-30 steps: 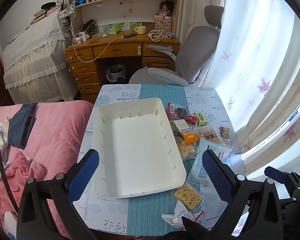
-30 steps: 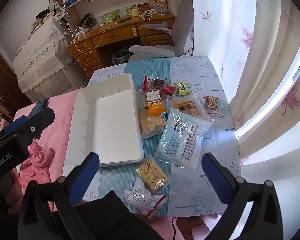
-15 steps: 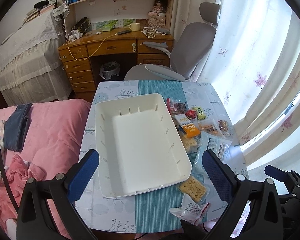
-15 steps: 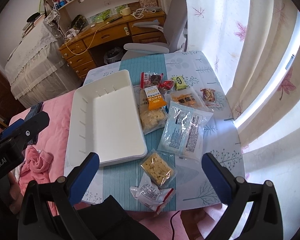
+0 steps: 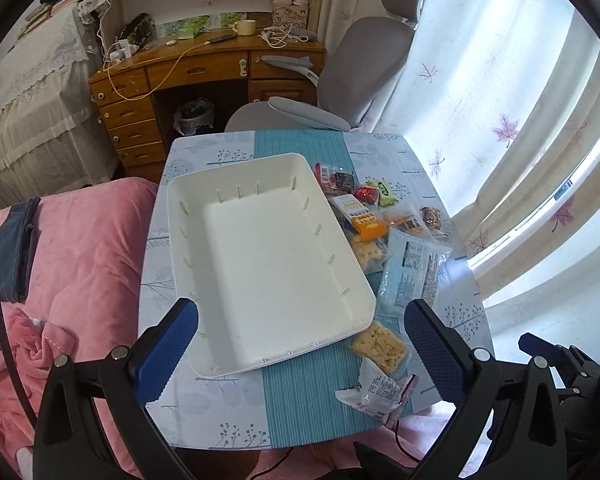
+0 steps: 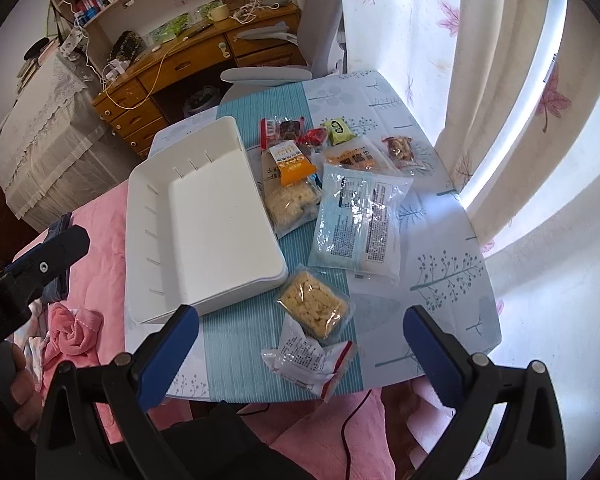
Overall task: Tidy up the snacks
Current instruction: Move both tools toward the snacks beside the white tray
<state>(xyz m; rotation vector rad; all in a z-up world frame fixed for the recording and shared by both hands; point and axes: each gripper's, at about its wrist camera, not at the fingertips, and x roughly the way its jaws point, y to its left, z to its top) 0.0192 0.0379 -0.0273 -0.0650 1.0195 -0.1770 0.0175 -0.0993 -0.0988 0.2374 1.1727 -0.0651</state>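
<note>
Left tongs [image 5: 300, 344]: hanging wide open above the near end of the tray, gripping nothing; blue pads [image 5: 166, 354] spread far apart.
Right tongs [image 6: 300, 348]: also gaping wide and carrying nothing, hovering over the packets lying off the tray's near right corner.
Tray [image 5: 192, 280]: white, rectangular, nothing lying in it; sitting on the left half of the desk [image 5: 228, 404], its long side running away from the camera.
Cracker pack [image 6: 312, 306]: clear wrapper with pale biscuits, lying just beside the tray's near right corner.
White pack [image 6: 306, 362]: crumpled, with a red strip, lying nearer the desk edge than the tray, touching the cracker pack.
Blue bag [image 6: 358, 220]: large pale bag with printed text, lying right of the tray, beyond the cracker pack.
Orange pack [image 6: 290, 164]: lying along the tray's right side, overlapping a clear biscuit bag [image 6: 290, 202] that is resting against the tray wall.
Small snacks: a red-edged pack [image 6: 282, 130], a red sweet [image 6: 314, 136], a green pack [image 6: 340, 130], an orange-print bag [image 6: 356, 158] and a nut pack [image 6: 398, 148] sitting in a loose cluster right of the tray's far end.
Bed [image 5: 80, 248]: pink cover lying left of the tray, against the desk.
Chair [image 5: 356, 68]: grey, standing beyond the tray's far end.
</note>
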